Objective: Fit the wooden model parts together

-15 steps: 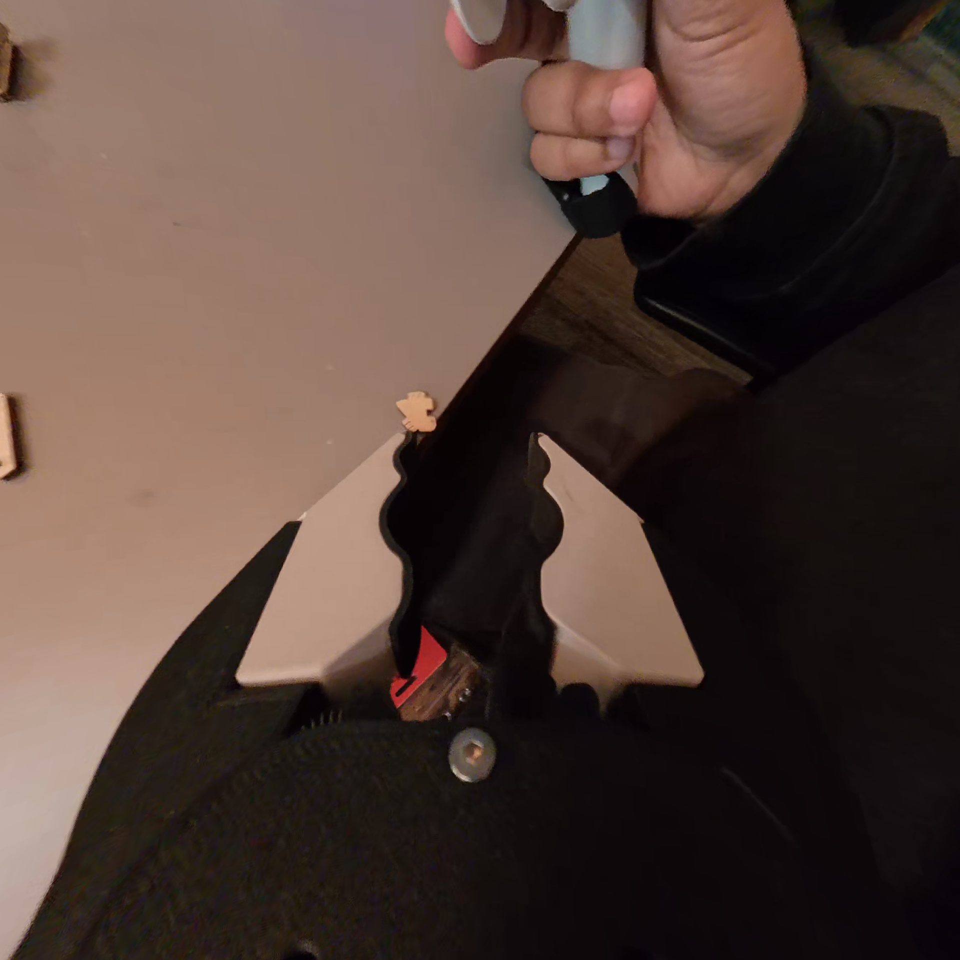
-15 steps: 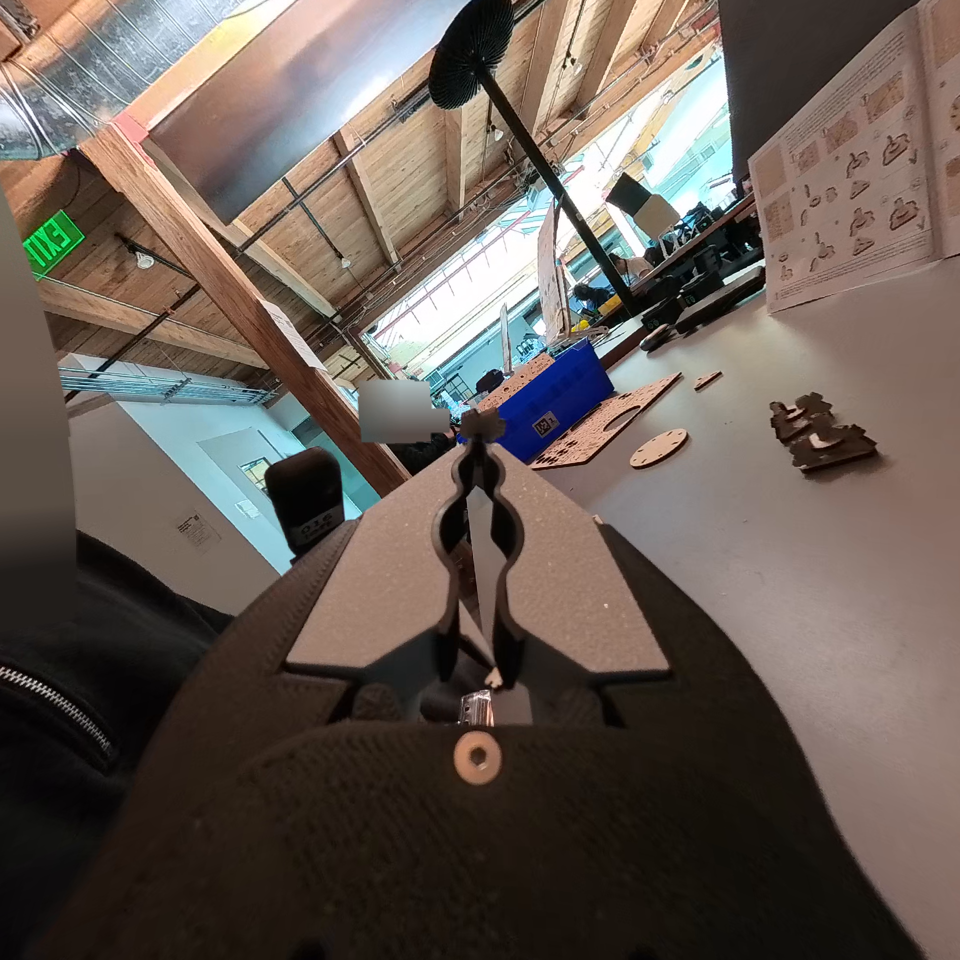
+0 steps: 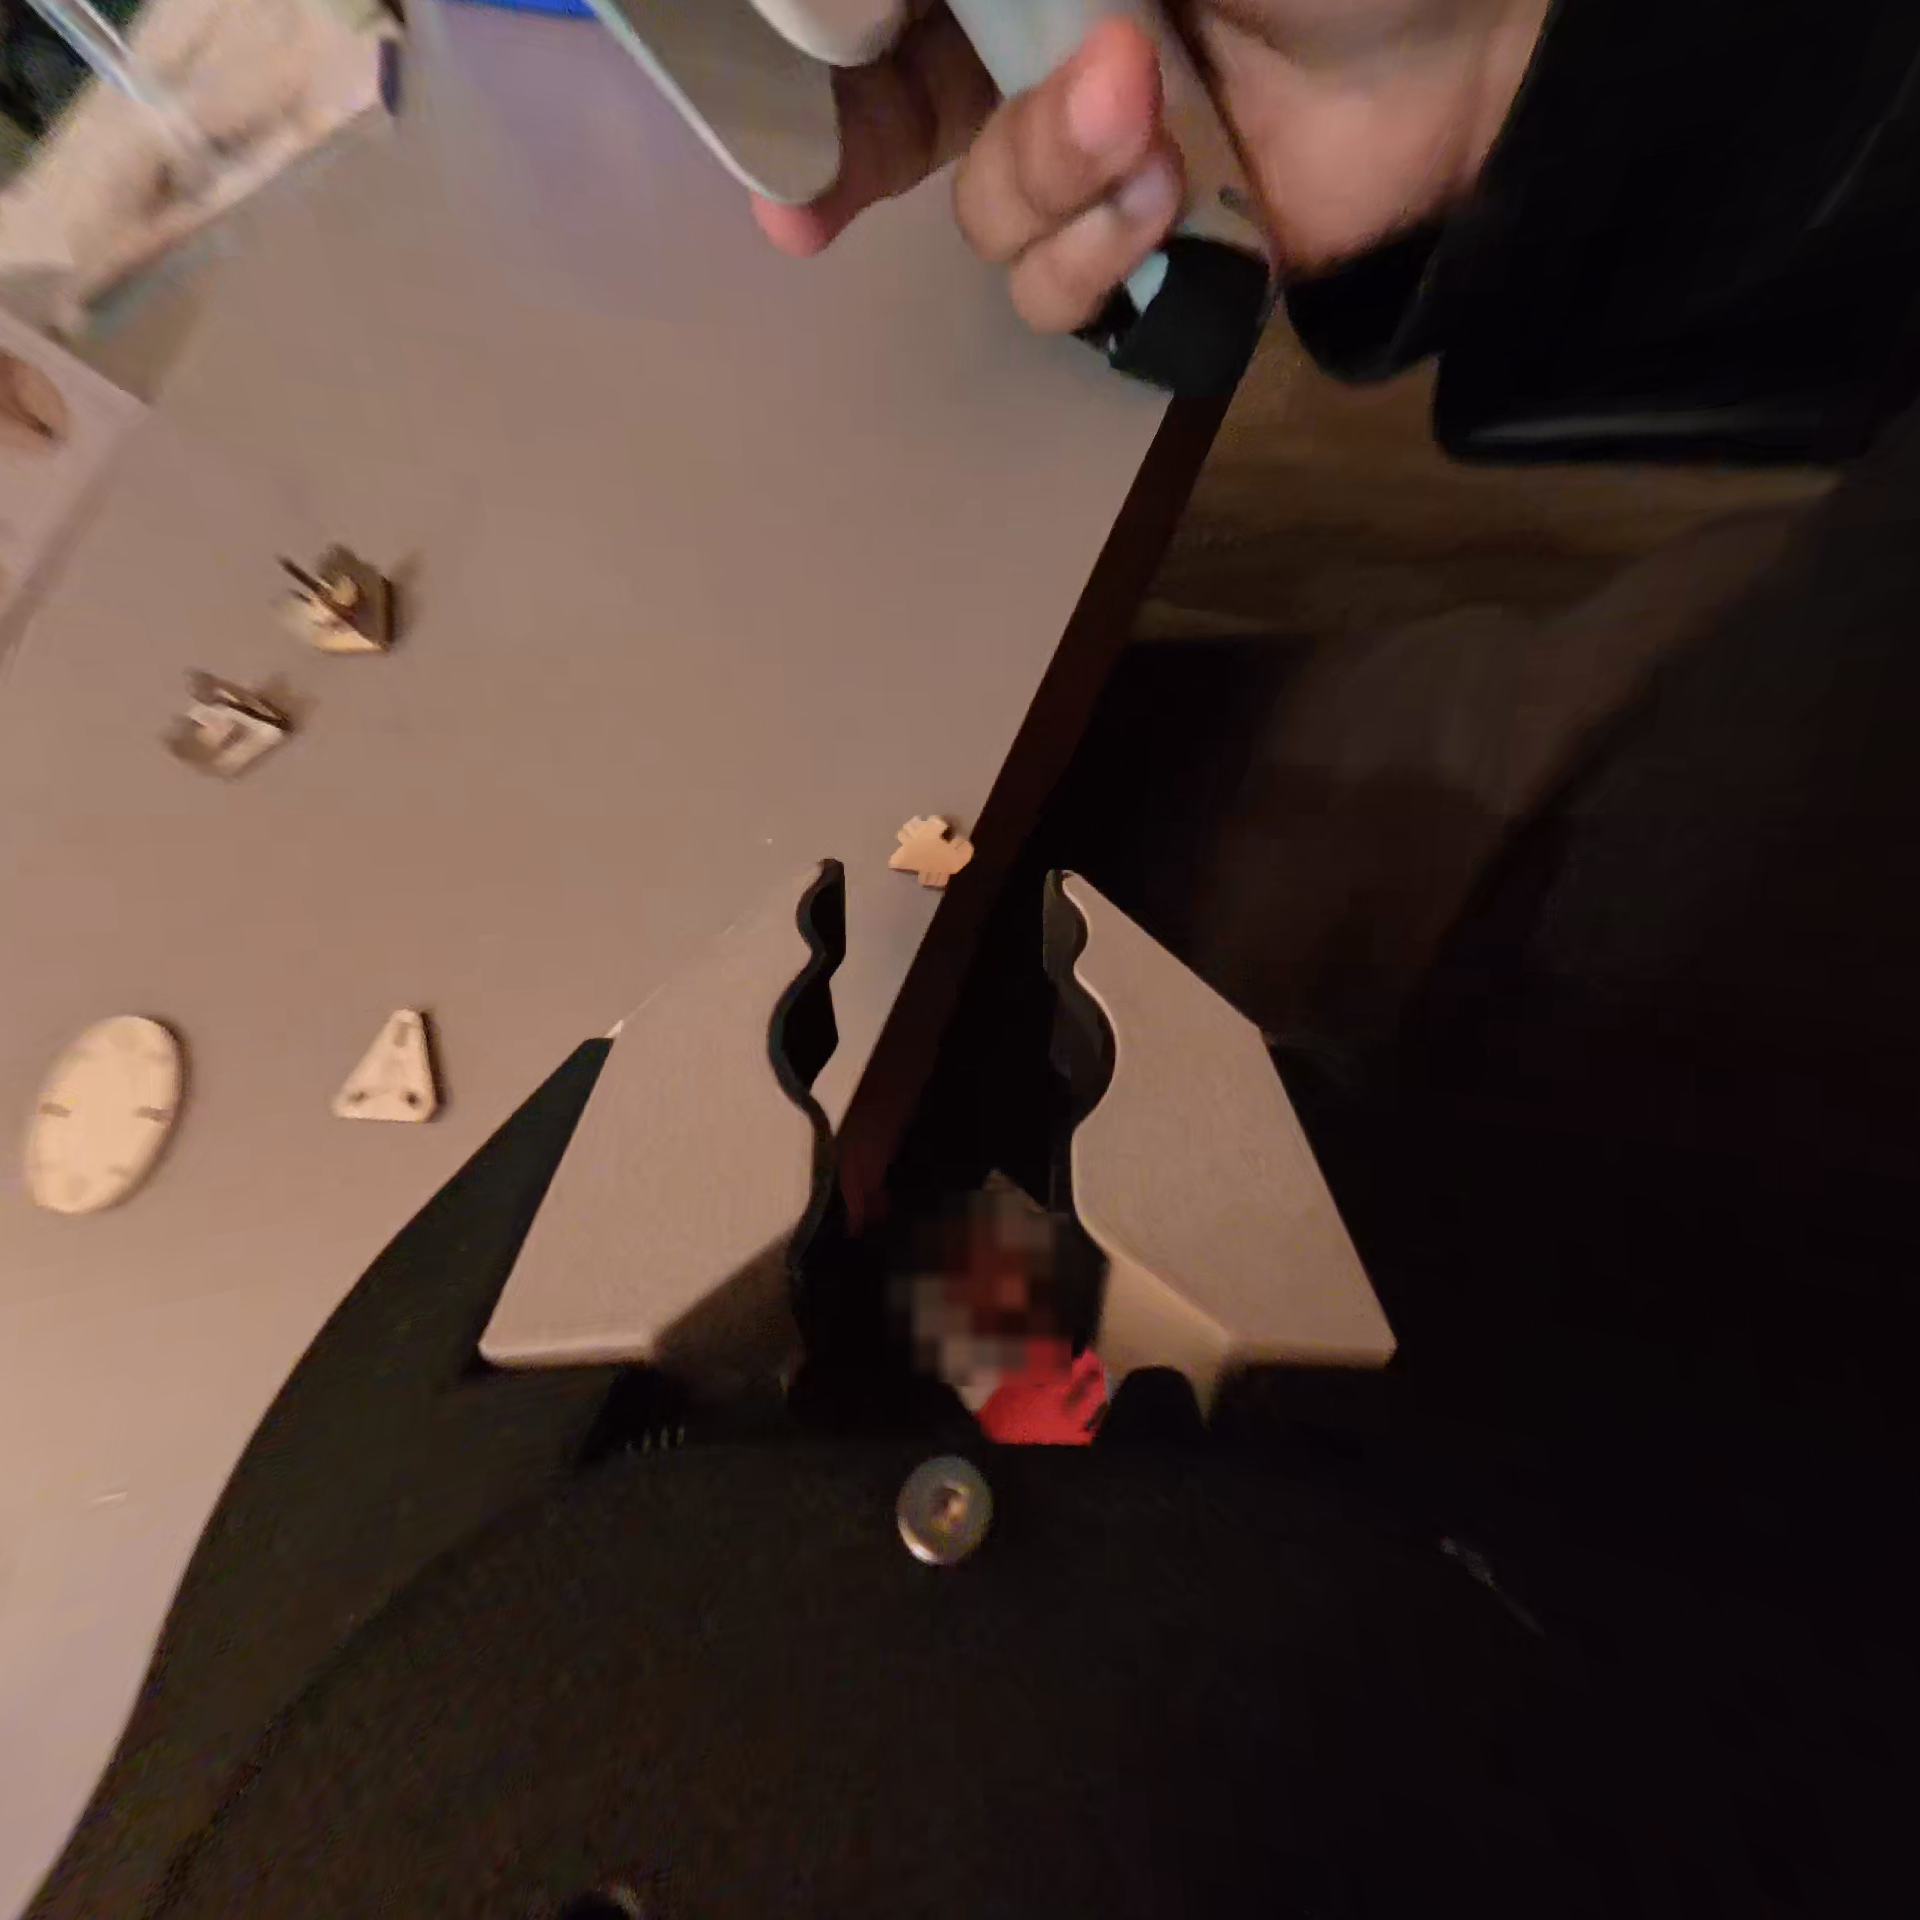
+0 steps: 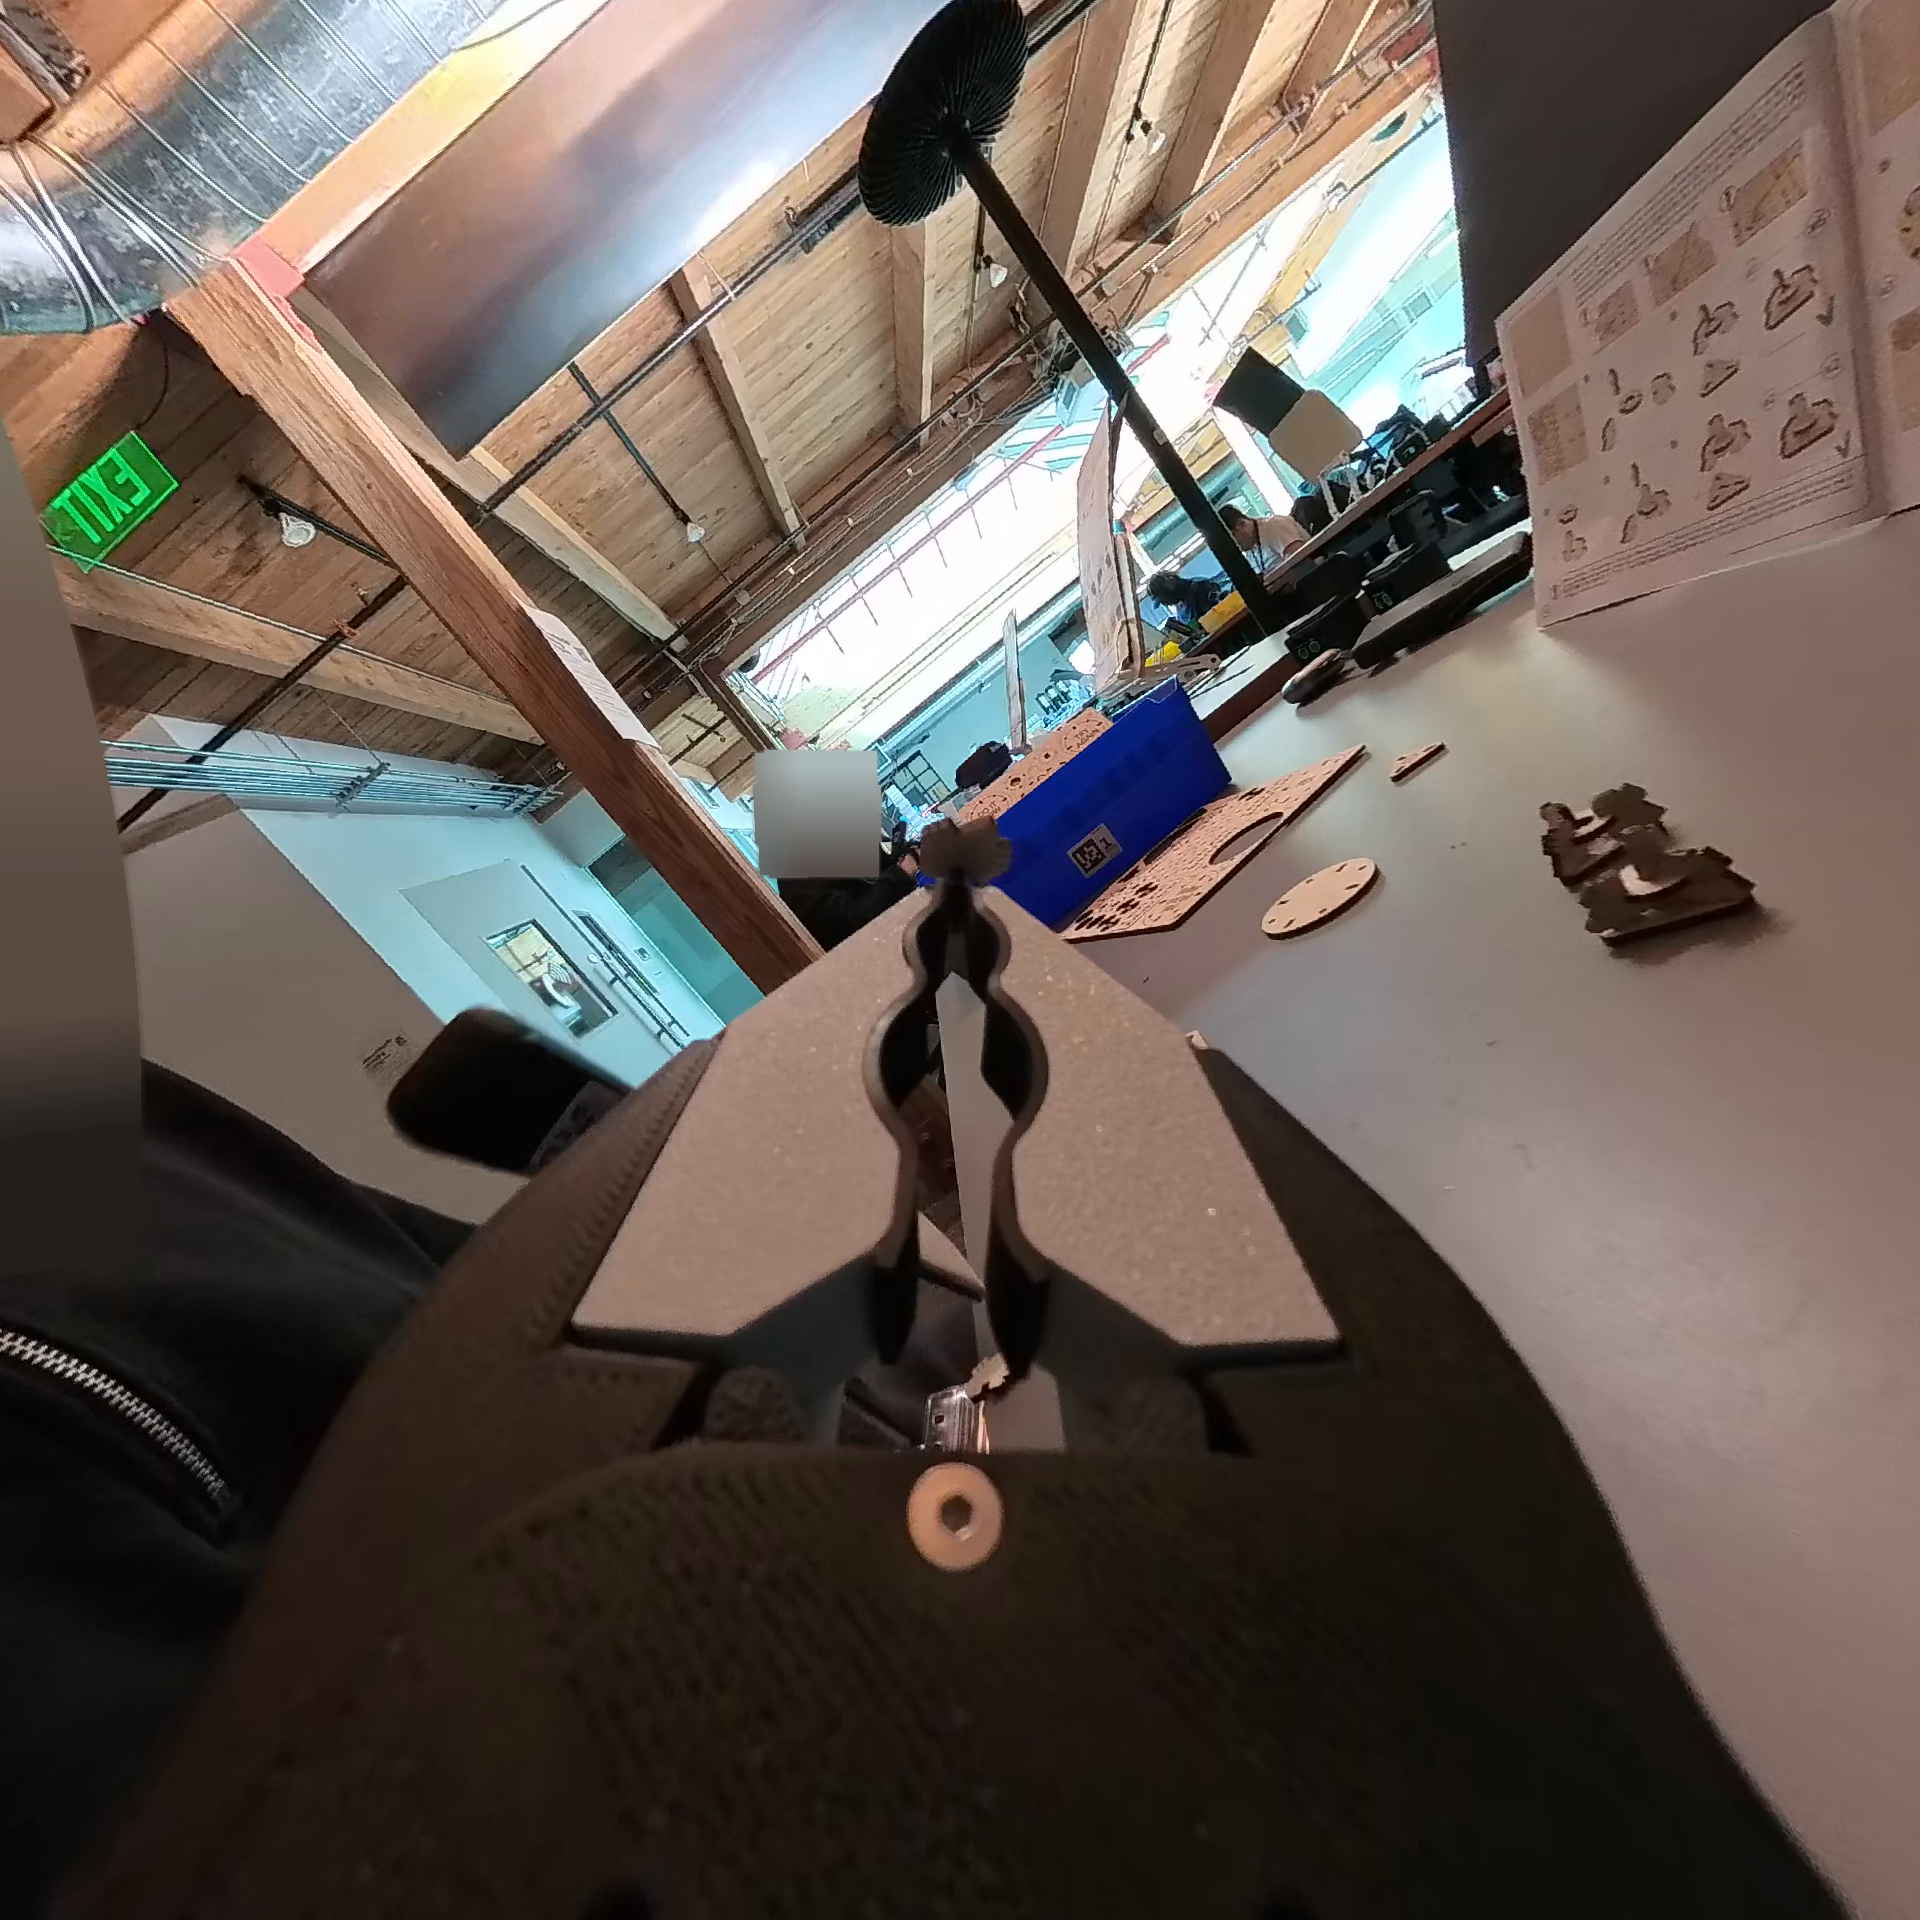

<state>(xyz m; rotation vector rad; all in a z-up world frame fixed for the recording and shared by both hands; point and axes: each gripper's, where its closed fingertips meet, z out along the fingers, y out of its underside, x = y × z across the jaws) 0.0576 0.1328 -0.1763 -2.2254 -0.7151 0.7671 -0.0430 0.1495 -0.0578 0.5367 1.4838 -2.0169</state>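
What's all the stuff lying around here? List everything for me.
Table: one, grey.
Small toothed piece: one, pale wood, at table edge, ahead of left gripper.
Triangular piece: one, pale wood.
Round disc: one, wood.
Cut-out sheet: one, wood, beside bin.
Bin: one, blue.
Part assemblies: two, dark wood.
Instruction booklet: one, white.
Left gripper: open, empty.
Right gripper: shut on a small dark toothed piece.
Hand: one.

Table point(image 3: 540, 436), left wrist view: one small notched wooden piece point(image 3: 930, 850) right of centre, two assembled wooden pieces point(image 3: 343, 603) upper left, one wooden triangle point(image 3: 390, 1070), one wooden disc point(image 3: 99, 1112) lower left.
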